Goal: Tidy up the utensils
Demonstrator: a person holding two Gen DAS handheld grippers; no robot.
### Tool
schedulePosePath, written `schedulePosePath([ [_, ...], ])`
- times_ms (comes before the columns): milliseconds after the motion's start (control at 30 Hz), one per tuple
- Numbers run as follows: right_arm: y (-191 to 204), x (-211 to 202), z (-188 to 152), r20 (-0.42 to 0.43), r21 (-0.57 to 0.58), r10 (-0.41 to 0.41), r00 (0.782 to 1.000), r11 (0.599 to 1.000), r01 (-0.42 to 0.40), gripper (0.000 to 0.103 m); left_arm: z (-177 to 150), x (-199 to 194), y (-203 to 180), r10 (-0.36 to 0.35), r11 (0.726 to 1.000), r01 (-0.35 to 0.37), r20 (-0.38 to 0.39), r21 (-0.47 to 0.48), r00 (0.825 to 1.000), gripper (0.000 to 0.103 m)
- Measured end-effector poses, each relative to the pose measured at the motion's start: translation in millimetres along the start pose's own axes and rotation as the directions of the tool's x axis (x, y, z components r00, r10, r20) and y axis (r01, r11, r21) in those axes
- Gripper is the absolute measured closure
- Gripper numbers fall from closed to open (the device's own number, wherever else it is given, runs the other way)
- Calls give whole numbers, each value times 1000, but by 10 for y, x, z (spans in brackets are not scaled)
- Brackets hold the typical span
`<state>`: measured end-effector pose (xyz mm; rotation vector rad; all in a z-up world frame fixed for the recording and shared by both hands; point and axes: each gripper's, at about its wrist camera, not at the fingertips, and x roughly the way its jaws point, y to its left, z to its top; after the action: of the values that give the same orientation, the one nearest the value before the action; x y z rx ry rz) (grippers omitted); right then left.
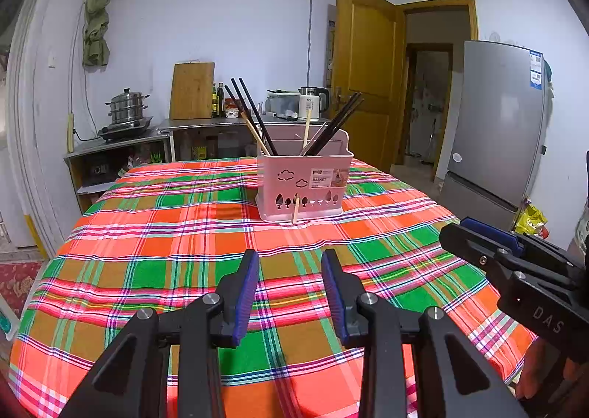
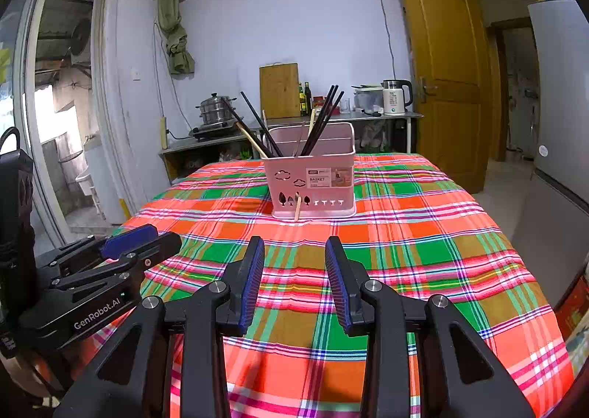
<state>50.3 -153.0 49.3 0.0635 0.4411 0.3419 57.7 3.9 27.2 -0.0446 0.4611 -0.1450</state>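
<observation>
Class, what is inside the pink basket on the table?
The pink basket holds dark chopsticks and pale wooden chopsticks, leaning outward. Its walls hide their lower ends and the bottom.

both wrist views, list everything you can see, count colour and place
basket: one, pink, on the table toward its far end
dark chopsticks: several, black, standing in the basket, leaning left and right
wooden chopsticks: at least two, pale, inside the basket
loose wooden stick: one, pale, leaning against the basket's front
tablecloth: one, orange, green and pink plaid, covering the table
fridge: one, silver, right of the table
door: one, yellow-brown, open, back right
kettle: one, white, on the back counter
steamer pot: one, steel, on the stove
left gripper: black with blue pads, open, empty
right gripper: same, open, empty
</observation>
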Motion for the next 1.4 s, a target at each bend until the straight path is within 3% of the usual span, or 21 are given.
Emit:
schedulePosePath([
  [1400, -21, 13, 12, -6, -3, -2, 1000, 1000, 2, 68, -32, -40, -130, 30, 998, -29, -8, 55, 1000, 68],
])
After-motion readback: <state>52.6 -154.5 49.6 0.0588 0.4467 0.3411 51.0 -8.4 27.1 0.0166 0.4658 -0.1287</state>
